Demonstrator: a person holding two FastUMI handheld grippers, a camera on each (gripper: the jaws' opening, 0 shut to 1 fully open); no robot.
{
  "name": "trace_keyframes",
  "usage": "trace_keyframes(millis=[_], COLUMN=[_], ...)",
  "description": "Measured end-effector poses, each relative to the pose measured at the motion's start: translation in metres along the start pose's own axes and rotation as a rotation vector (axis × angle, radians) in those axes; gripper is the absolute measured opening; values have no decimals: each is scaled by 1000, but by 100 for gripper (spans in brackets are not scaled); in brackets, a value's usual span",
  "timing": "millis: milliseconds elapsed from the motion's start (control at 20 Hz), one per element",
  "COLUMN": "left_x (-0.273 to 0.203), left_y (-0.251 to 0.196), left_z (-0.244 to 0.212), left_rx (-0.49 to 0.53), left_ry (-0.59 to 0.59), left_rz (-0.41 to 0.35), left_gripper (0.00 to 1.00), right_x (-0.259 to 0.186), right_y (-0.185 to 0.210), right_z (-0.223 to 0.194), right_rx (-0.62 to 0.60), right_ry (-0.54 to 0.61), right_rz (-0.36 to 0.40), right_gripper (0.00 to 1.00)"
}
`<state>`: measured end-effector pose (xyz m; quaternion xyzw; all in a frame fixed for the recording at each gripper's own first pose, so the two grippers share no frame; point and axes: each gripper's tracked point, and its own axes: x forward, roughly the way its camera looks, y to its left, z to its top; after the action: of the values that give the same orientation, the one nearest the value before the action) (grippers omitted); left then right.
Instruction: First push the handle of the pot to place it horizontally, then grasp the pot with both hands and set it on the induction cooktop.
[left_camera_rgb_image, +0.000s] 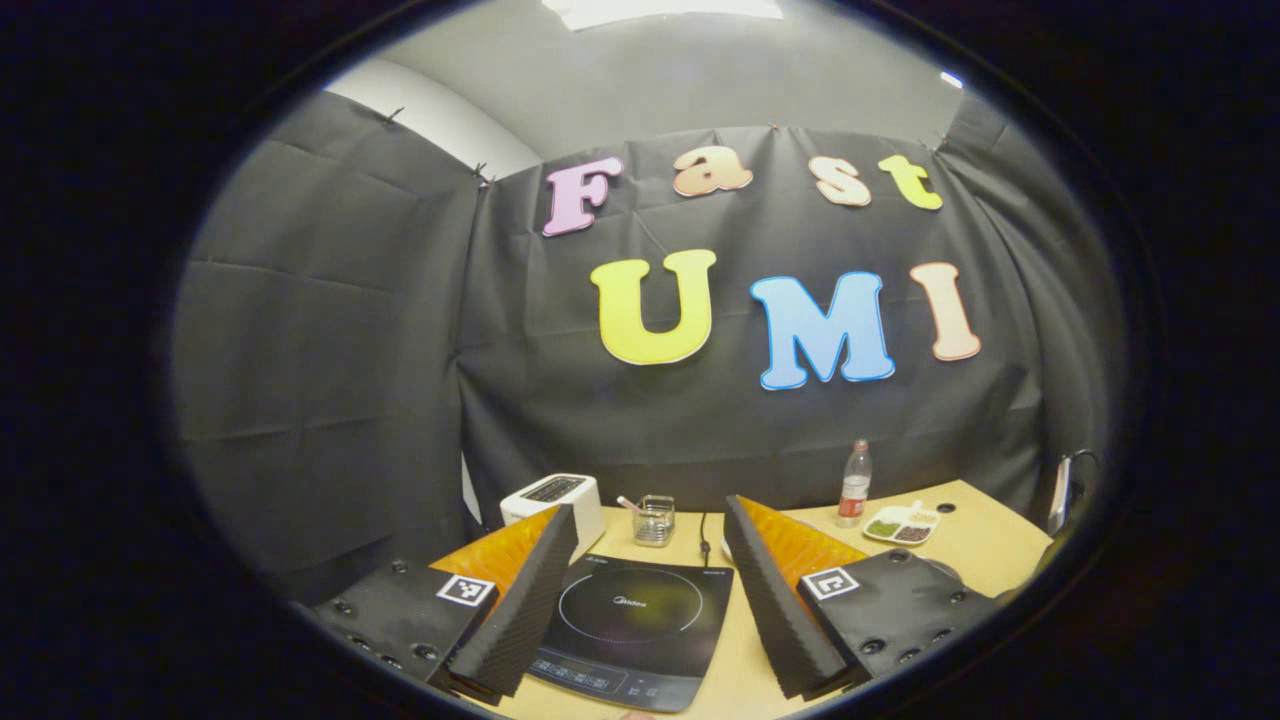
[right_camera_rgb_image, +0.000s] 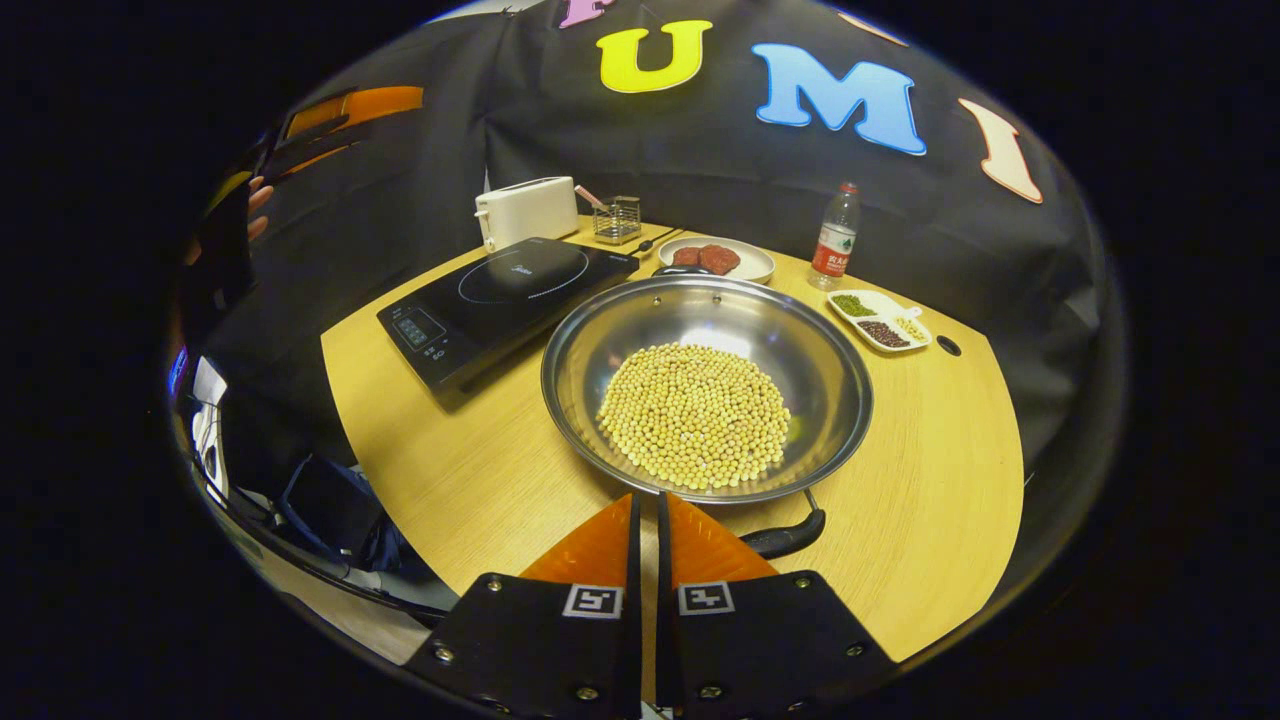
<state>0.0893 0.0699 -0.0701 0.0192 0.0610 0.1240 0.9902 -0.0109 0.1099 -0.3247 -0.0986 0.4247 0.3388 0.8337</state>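
A steel pot (right_camera_rgb_image: 612, 322) full of yellow beans (right_camera_rgb_image: 695, 415) sits in the middle of the round wooden table (right_camera_rgb_image: 930, 500). One black handle (right_camera_rgb_image: 790, 540) sticks out at its near rim, angled to the right. My right gripper (right_camera_rgb_image: 646, 497) is shut on nothing, its tips just short of that rim and left of the handle. The black induction cooktop (right_camera_rgb_image: 500, 290) lies left of the pot. My left gripper (left_camera_rgb_image: 650, 505) is open above the cooktop (left_camera_rgb_image: 630, 620), held level. It appears at the far left in the right gripper view, left gripper (right_camera_rgb_image: 345, 105), with a hand (right_camera_rgb_image: 258, 205) behind it.
Along the table's back stand a white toaster (right_camera_rgb_image: 525, 210), a wire holder (right_camera_rgb_image: 617, 218), a plate of red pieces (right_camera_rgb_image: 715, 258), a plastic bottle (right_camera_rgb_image: 835, 235) and a divided dish of grains (right_camera_rgb_image: 880, 320). Bags (right_camera_rgb_image: 330, 510) lie on the floor beyond the table's left edge.
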Motion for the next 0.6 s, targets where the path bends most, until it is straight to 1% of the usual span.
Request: trace_keyframes(millis=[100,150,200,300,350,400,450,600], left_x=[-1,-1,-1,-1,-1,-1,-2,-3], left_y=[-1,-3,-4,-9,-10,-11,-12,-14], left_z=[0,-1,-1,-3,-3,-2,-1,0], left_rx=[0,3,5,8,9,10,12,20], left_ry=[4,4,6,10,10,10,9,5], left_rz=[10,15,19,24,27,29,31,38], left_gripper=[96,93,96,96,100,100,96,97], right_x=[5,7,10,14,16,18,19,20], right_y=[-1,-2,-4,-3,-3,-2,-4,-10], right_z=[-7,-9,-10,-11,-10,-11,-10,-10], right_rx=[-5,-3,3,29,46,59,71,109], right_ry=[23,33,44,66,73,80,87,98], right_rz=[16,19,21,36,44,49,48,43], right_gripper=[6,6,6,6,6,6,6,6])
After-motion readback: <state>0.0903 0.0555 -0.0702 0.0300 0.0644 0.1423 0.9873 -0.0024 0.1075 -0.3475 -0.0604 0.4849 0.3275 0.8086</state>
